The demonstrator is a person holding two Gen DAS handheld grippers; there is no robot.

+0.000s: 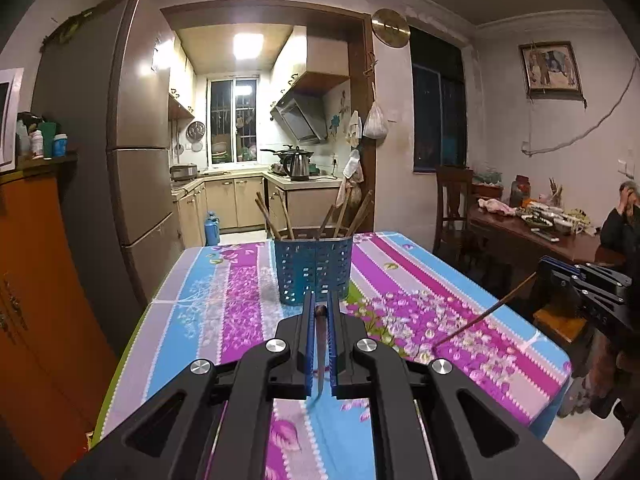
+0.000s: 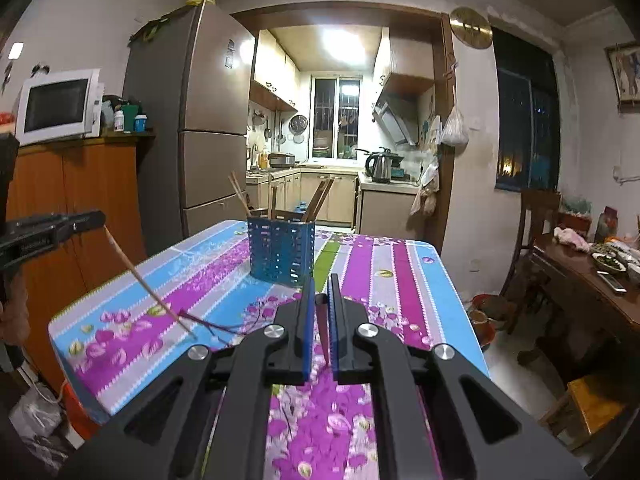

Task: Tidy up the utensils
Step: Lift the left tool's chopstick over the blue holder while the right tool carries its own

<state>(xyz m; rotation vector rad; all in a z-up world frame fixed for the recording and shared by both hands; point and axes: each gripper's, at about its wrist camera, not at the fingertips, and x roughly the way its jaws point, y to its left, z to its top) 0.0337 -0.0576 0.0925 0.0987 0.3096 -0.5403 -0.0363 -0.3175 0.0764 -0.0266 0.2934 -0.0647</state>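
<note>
Both grippers (image 1: 319,312) (image 2: 319,288) level, gripping chopsticks (image 1: 321,344).

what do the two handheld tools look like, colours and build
Both match: the left tool and the right tool have matte black, angular bodies with triangular cut-outs in the arms, round silver bolts at the linkage joints, and two narrow black fingers lined with ribbed blue pads. No cables or markings show. A sleeve is not clearly visible.

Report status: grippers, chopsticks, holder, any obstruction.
Left gripper shut on a chopstick; right gripper likewise. Blue holder ahead, upright. Nothing between.
</note>
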